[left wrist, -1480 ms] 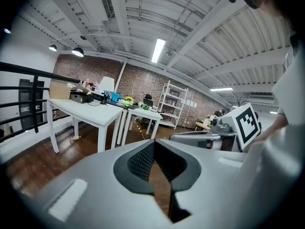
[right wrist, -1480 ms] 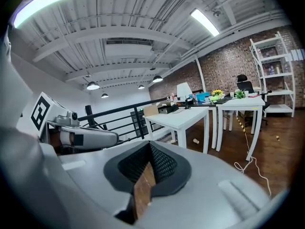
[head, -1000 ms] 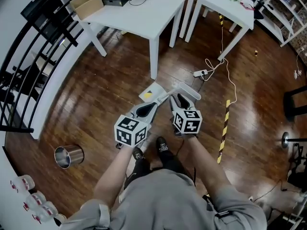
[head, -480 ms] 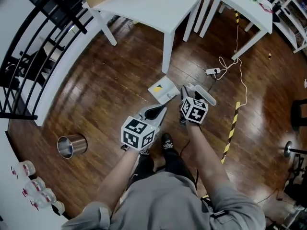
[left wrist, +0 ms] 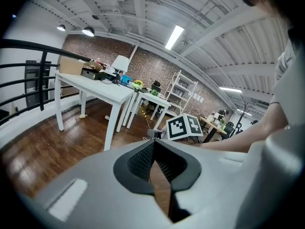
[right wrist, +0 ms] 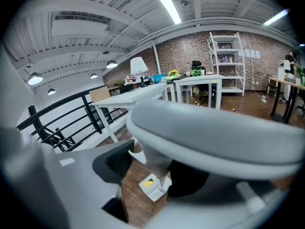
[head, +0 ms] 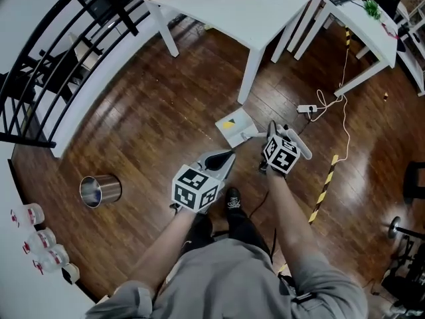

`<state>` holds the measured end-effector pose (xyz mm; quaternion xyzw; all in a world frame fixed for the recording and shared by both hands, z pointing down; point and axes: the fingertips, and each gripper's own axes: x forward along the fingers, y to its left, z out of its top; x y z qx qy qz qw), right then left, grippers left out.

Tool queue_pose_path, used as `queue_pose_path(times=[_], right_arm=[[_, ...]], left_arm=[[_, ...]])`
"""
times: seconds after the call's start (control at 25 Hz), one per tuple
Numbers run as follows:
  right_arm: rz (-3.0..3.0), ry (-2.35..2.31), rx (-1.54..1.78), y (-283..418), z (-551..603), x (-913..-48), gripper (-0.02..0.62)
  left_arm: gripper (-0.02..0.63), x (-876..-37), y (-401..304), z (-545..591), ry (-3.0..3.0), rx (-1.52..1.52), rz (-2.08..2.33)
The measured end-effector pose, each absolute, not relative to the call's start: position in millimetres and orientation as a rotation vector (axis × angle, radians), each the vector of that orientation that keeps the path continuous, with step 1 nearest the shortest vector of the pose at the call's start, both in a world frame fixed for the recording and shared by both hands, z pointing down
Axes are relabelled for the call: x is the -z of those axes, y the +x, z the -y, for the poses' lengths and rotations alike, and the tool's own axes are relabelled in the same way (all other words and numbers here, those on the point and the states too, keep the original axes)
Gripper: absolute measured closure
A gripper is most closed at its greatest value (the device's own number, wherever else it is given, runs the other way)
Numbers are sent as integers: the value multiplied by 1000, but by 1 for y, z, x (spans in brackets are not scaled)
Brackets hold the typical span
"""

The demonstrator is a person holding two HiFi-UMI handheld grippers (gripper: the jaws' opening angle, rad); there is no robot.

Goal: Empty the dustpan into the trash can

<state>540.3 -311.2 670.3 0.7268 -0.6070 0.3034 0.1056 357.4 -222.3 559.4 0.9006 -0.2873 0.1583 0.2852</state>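
A white dustpan point(head: 236, 126) lies on the wooden floor with a yellow scrap in it, its handle point(head: 252, 135) pointing toward me. My right gripper point(head: 265, 135) reaches down over that handle. In the right gripper view the pale handle point(right wrist: 153, 157) stands between the jaws, which are closing; floor still shows between it and the left pad, and the pan point(right wrist: 152, 187) lies below. My left gripper point(head: 229, 155) hovers just left of it, shut and empty point(left wrist: 155, 149). A shiny metal trash can point(head: 101, 190) stands far to the left.
White tables point(head: 252, 12) stand beyond the dustpan. A power strip with its white cable point(head: 309, 108) and a yellow-black floor strip point(head: 325, 178) lie to the right. A black railing point(head: 40, 78) runs along the left, with several jars point(head: 33, 238) below. My shoes point(head: 232, 201) are underneath.
Both hands have sunk toward the floor. The right gripper moved forward and down, and its jaws now straddle the dustpan handle. The dustpan and trash can have not moved.
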Motion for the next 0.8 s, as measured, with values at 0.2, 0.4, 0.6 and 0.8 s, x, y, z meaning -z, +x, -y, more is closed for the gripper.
queue_pose_path(times=[0.2,0.4,0.6,0.8], right_arm=[[1880,2058,-849,534,303,-666,394],[2007,1929,-765,515,300,-651,394],[2171,1756,-693,473,295,-627,394],[2370,1547,-613,410,285,-587,394]], left_arm=[[601,-567,346,220,2388,-440,799],[601,-576,327,211,2359,-450,855],[601,-576,306,199,2321,-438,943],[601,-569,265,184,2266,-397,1091]])
